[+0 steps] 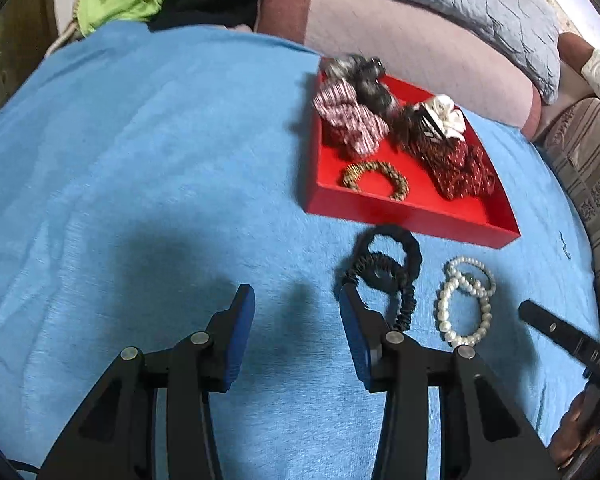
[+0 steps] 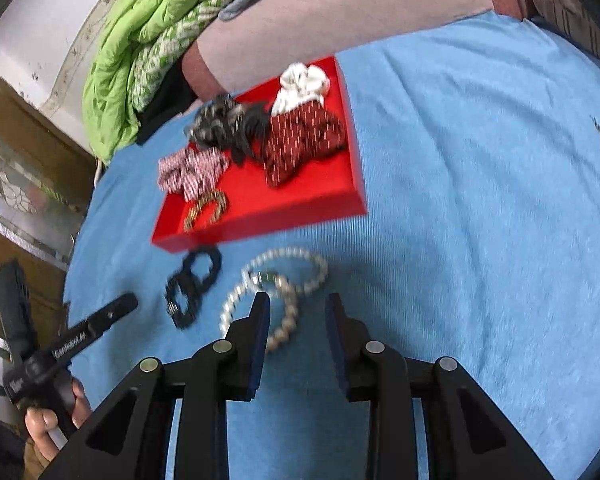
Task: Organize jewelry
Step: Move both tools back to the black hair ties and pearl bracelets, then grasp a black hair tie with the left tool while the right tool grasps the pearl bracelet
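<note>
Tools angled down over blue cloth, jaws parted, empty

A tray is lying on the bed, holding scrunchies and a bracelet; before it, hair ties are sitting left of pearl bracelets.
</note>
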